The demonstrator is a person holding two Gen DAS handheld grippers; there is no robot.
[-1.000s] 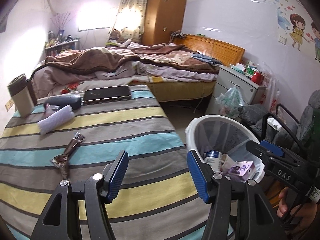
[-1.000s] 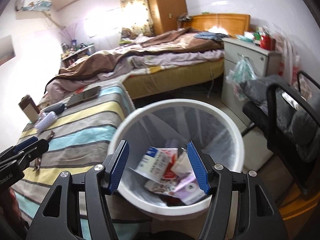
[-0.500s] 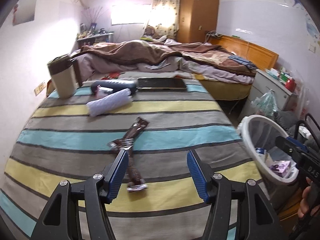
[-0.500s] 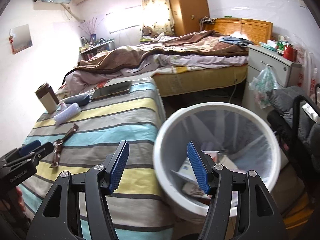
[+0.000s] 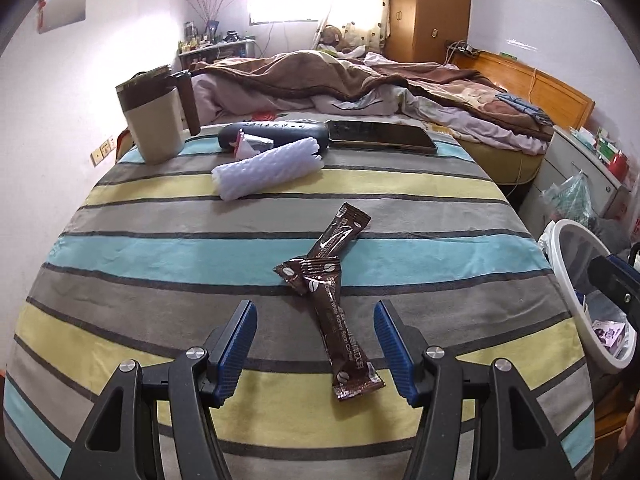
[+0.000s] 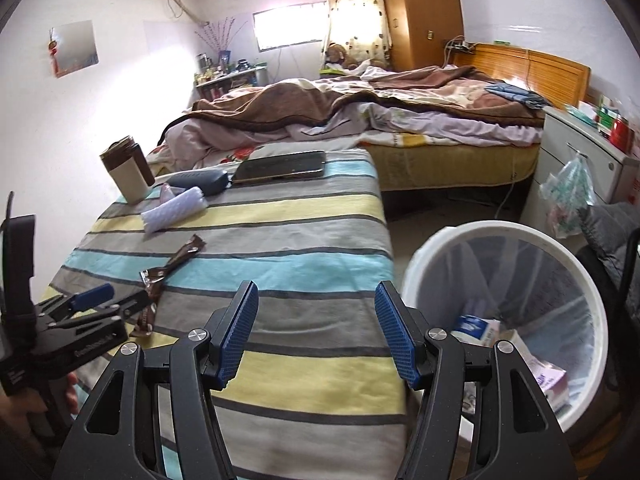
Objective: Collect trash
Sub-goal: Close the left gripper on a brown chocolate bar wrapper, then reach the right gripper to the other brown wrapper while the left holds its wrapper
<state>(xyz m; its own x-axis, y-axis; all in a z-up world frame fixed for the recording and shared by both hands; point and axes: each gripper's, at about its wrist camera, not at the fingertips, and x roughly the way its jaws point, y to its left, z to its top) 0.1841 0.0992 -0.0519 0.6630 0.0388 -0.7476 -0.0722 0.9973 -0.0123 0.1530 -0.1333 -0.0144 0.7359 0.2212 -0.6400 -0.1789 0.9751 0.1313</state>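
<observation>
Two brown coffee stick wrappers [image 5: 334, 276] lie crossed on the striped tablecloth [image 5: 200, 256]; they also show in the right wrist view [image 6: 168, 270]. My left gripper [image 5: 314, 346] is open, low over the table, with the near wrapper lying between its fingers. A white foam roll [image 5: 268, 168] lies further back. The white trash bin [image 6: 500, 312] holding cartons stands right of the table. My right gripper [image 6: 316, 334] is open and empty over the table's right edge, left of the bin.
A beige mug [image 5: 154, 122], a dark case [image 5: 272, 134] and a tablet [image 5: 380, 138] sit at the table's far end. An unmade bed [image 5: 380, 84] lies beyond, a white nightstand [image 6: 580, 152] and a dark chair [image 6: 616, 232] at right.
My left gripper has swung left from the bin side and come down over the wrappers. My right gripper has moved left, off the bin toward the table edge. Both stay open.
</observation>
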